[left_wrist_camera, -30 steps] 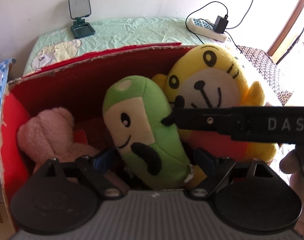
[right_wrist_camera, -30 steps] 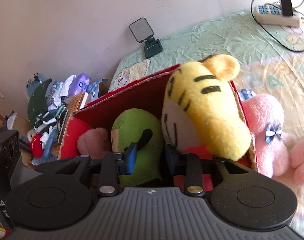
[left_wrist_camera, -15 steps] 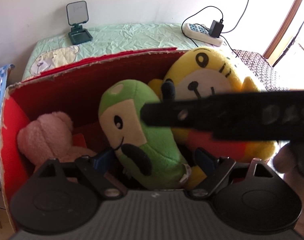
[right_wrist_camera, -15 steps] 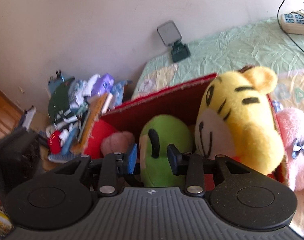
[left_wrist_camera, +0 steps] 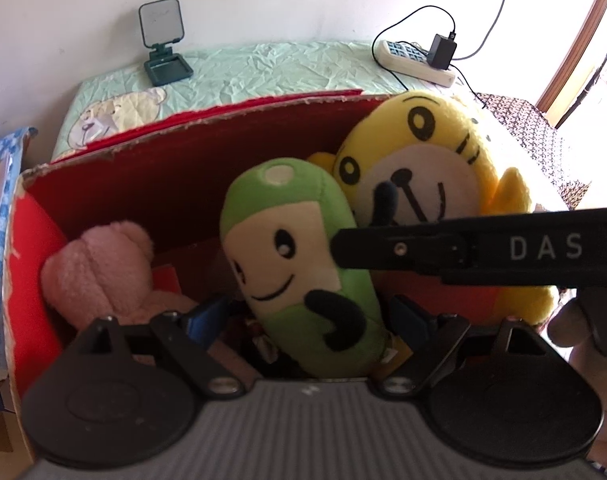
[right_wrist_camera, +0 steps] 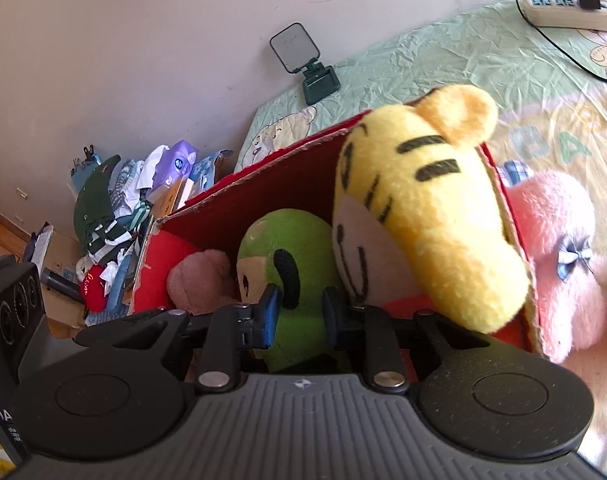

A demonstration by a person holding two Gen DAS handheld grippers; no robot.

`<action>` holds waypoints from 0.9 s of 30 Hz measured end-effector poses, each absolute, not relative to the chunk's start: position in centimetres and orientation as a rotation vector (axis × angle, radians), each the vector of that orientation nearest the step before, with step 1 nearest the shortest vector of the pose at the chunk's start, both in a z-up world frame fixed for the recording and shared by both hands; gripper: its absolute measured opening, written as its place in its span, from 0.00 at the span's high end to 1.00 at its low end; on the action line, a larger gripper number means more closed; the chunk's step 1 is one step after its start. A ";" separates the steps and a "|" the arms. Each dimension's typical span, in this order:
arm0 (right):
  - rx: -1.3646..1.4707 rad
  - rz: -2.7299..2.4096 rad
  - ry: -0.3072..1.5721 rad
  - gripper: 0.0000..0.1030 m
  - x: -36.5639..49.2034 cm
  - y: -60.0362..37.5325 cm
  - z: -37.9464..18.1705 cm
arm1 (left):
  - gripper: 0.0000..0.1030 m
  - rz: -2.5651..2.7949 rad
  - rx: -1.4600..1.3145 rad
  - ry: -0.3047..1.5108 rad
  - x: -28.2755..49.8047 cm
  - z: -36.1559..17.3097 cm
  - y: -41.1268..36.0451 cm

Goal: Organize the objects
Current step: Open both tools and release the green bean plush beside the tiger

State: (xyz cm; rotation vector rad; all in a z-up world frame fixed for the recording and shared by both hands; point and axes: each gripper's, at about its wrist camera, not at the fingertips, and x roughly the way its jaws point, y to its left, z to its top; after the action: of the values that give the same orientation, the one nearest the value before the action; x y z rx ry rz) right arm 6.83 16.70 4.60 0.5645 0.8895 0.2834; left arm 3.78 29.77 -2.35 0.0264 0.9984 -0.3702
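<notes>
Right gripper (right_wrist_camera: 300,295) just closed on the green plush (right_wrist_camera: 263,240) (left gripper (left_wrist_camera: 309,309) straddles it, grip unclear).

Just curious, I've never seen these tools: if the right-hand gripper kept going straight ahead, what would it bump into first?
Most likely the green bean-shaped plush toy in the red cardboard box: it sits between the right gripper fingertips already. Depth is hard to judge.

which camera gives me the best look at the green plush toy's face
The left wrist view: the green plush toy faces it, showing eye, smile and black arm, though the right gripper crosses it. The right wrist view shows only its side, partly behind the fingers.
</notes>
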 end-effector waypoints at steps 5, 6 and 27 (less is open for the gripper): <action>0.554 0.272 0.880 0.79 6.5 16.9 4.6 | 0.15 -0.352 0.044 0.998 3.7 -2.3 29.6; 0.556 0.271 0.879 0.79 6.5 16.8 4.5 | 0.15 -0.349 0.045 0.998 3.7 -2.3 29.6; 0.564 0.248 0.861 0.78 5.1 16.6 4.3 | 0.10 -0.273 0.117 0.979 3.6 -2.2 28.6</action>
State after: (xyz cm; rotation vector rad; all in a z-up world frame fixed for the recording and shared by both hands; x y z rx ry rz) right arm 5.15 16.57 4.33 0.5639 0.8612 0.2480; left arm 3.57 28.61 -2.18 0.1166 0.9786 -0.2732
